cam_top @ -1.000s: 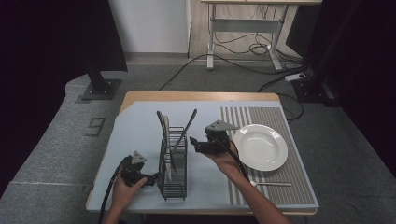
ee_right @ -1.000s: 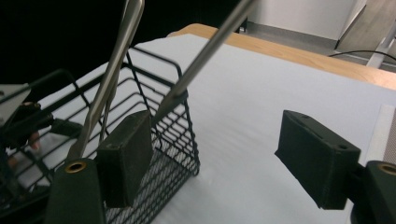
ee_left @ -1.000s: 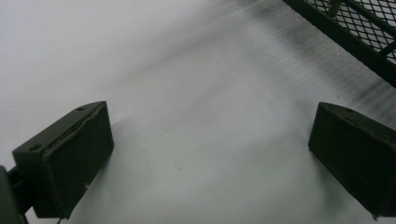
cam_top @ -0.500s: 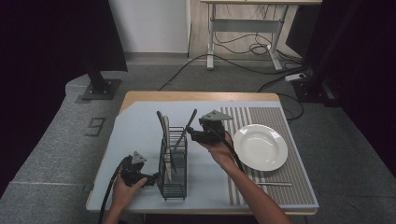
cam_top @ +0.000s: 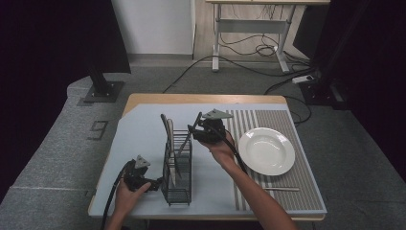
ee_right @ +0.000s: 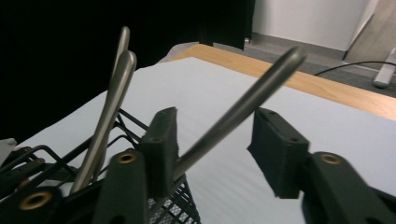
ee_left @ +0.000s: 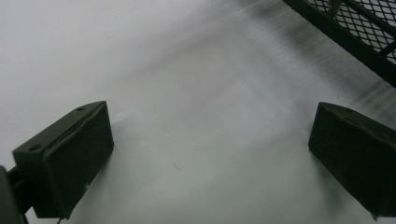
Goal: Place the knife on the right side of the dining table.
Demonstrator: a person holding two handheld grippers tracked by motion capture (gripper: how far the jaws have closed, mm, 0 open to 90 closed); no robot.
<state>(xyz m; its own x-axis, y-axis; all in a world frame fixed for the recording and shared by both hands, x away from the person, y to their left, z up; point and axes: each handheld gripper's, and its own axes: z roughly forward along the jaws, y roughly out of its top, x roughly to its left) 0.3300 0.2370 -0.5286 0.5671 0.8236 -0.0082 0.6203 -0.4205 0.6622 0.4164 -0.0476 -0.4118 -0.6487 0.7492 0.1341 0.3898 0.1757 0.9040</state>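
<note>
A black wire basket (cam_top: 178,178) stands on the pale mat and holds several metal utensils. Two handles (cam_top: 166,125) rise upright; a third handle (cam_top: 197,118) leans to the right. My right gripper (cam_top: 193,130) sits level at that leaning handle (ee_right: 252,95). Its jaws have just been closing, and the handle runs between them. It lies against the left pad while a gap remains at the right pad (ee_right: 275,149), so the right gripper (ee_right: 214,128) is open. My left gripper (cam_top: 155,184) rests on the mat by the basket's base, open (ee_left: 210,140) on nothing, with basket mesh (ee_left: 355,28) nearby.
A white plate (cam_top: 266,151) lies on the striped mat (cam_top: 282,122) to the right. A single utensil (cam_top: 282,189) lies near that mat's front edge. The wooden table edge (cam_top: 206,99) runs along the back.
The right gripper has moved left to the leaning handle and its jaws have narrowed around it. The left gripper has stayed where it was.
</note>
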